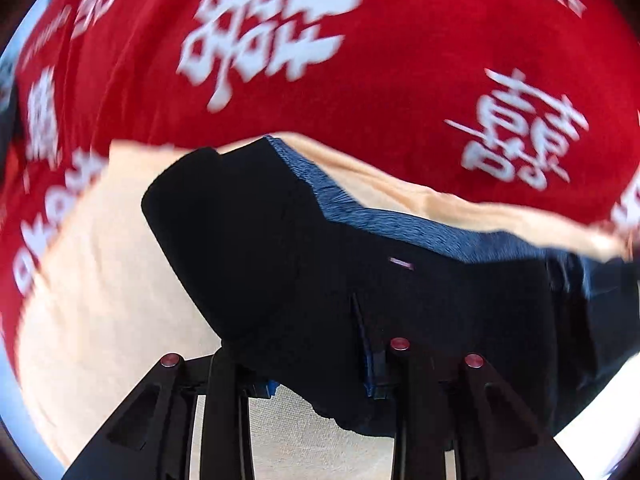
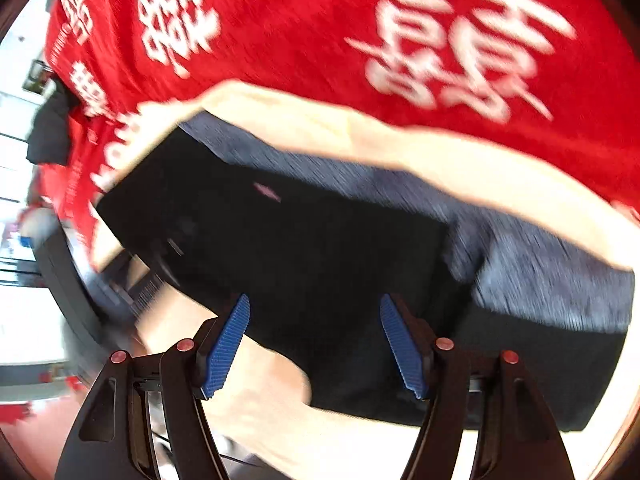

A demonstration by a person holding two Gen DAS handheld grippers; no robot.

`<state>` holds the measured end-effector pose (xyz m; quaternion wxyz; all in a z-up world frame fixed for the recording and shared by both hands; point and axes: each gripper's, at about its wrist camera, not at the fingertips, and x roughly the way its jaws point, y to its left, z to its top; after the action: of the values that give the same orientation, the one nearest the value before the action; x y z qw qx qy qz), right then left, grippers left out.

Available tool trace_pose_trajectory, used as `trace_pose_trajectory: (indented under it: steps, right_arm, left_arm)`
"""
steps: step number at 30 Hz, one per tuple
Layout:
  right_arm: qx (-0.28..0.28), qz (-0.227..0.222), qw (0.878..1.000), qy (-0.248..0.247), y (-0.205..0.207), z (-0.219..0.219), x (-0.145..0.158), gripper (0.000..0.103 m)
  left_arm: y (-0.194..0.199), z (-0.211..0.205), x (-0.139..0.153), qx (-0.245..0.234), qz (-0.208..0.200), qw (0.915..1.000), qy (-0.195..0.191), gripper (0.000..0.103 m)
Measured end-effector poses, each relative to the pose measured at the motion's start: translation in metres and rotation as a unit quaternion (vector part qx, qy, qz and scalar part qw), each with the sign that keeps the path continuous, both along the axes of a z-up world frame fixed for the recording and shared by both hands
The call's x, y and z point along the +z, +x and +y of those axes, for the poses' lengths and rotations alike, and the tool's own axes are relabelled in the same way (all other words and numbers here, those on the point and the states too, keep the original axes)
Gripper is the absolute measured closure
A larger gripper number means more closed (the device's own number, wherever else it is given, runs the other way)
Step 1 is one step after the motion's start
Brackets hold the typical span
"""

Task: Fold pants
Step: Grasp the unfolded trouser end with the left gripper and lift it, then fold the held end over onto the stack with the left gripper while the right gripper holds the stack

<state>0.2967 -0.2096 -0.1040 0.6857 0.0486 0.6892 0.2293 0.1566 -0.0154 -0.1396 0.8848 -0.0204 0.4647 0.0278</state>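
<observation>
The dark pants [image 1: 280,248] lie folded on a pale cream cloth [image 1: 100,240] over a red cover [image 1: 360,60] printed with white characters. The left claw [image 1: 320,392] pinches the pants' near edge between its blue ribbed pads. The right claw [image 2: 316,344] stands wide, its fingers above the fabric and holding nothing.
</observation>
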Motion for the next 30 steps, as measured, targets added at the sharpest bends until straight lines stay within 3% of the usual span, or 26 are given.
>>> trace_pose_trajectory:
  steps: [2,7,13,18,21,30]
  right_arm:
    - [0.02,0.021,0.999,0.034,0.027,0.021,0.008,0.022]
    - [0.093,0.085,0.989,0.08,0.067,0.101,0.011,0.02]
    - [0.188,0.108,0.976,0.03,0.068,0.191,0.001,0.02]
    - [0.229,0.124,0.964,-0.048,0.059,0.215,-0.024,0.02]
    - [0.232,0.112,0.964,-0.066,0.056,0.202,-0.027,0.08]
    - [0.14,0.064,0.987,0.048,0.056,0.102,0.032,0.084]
  left_arm:
    - [0.0,-0.008,0.004,-0.014,-0.005,0.9997,0.018,0.072]
    - [0.0,-0.017,0.009,-0.036,-0.014,0.9981,0.049,0.072]
    - [-0.003,-0.02,0.011,-0.041,-0.017,0.9969,0.064,0.072]
    - [-0.005,-0.028,0.018,-0.048,-0.023,0.9955,0.078,0.072]
    - [-0.004,-0.033,0.02,-0.054,-0.013,0.9959,0.072,0.072]
    - [-0.019,-0.094,0.076,-0.124,-0.061,0.9879,0.07,0.071]
